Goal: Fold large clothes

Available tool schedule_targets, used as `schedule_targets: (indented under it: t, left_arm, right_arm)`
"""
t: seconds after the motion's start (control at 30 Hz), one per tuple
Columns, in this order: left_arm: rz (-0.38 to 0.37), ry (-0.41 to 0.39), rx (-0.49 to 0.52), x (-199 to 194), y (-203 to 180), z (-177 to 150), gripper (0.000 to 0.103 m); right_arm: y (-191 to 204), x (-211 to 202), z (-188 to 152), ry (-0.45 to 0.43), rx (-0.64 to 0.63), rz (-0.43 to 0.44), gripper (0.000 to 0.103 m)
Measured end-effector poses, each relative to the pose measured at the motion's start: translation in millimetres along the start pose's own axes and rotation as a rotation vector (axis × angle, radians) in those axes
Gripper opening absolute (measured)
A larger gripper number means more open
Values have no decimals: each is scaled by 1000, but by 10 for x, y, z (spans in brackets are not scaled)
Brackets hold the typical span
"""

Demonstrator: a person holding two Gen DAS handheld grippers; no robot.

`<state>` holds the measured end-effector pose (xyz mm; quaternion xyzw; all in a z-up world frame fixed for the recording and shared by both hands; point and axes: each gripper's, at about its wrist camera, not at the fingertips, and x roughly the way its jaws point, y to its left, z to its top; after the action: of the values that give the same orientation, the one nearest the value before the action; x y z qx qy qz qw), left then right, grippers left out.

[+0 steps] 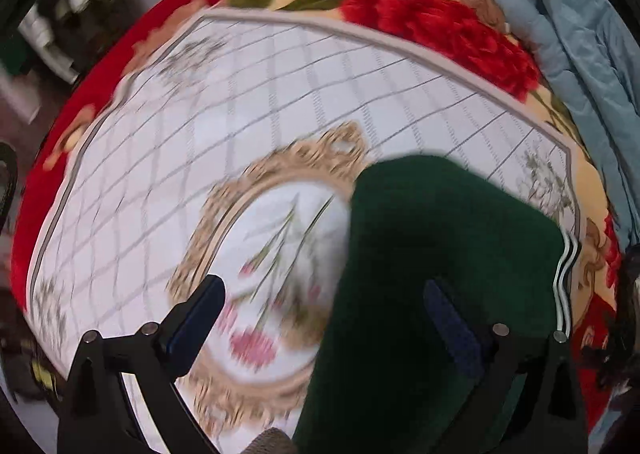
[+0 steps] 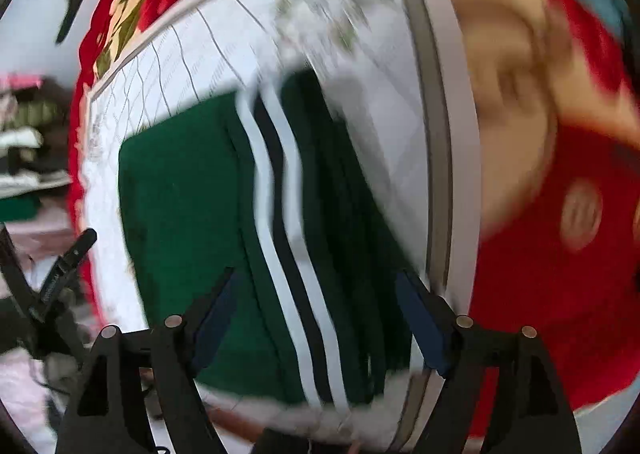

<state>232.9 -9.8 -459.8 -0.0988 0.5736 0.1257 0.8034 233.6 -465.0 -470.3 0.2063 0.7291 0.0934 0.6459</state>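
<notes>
Currently both views are motion-blurred; detail is limited.

Left gripper (image 1: 324, 314): jaws spread wide, nothing between them. The left finger (image 1: 196, 318) hangs over the white mat, the right finger (image 1: 452, 322) over green fabric. No contact with the cloth can be made out.

Right gripper (image 2: 324, 314): jaws likewise wide apart, holding nothing. Both blue-padded fingers (image 2: 424, 326) sit above the garment; whether they touch it cannot be told through the blur.

Green garment (image 1: 440, 274): dark green, with white and dark side stripes (image 2: 280, 213) running along its length. It lies folded in a compact block on the white quilted mat (image 1: 240, 113), toward the mat's right side in the left wrist view, with its striped edge near the mat's grey border. In the right wrist view the stripes run down the middle between the fingers.

The mat carries a grid pattern and a gold oval floral medallion (image 1: 276, 254), partly covered by the garment. Under the mat lies a red floral blanket (image 1: 432, 21). A light blue quilted cover (image 1: 580, 33) is bunched at the blanket's far right edge.
</notes>
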Motion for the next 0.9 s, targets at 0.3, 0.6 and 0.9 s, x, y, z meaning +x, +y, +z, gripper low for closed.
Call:
schedule_targets:
  t: [0.3, 0.6, 0.9]
  left_arm:
    - [41, 145, -47, 171, 131, -694, 103]
    - [163, 154, 108, 451, 35, -975, 103]
    - [-35, 62, 9, 190, 103, -499, 102]
  right_arm:
    - [-201, 519, -284, 54, 15, -17, 10]
    - [-212, 599, -297, 20, -29, -187, 1]
    - [-185, 321, -88, -62, -73, 34, 85]
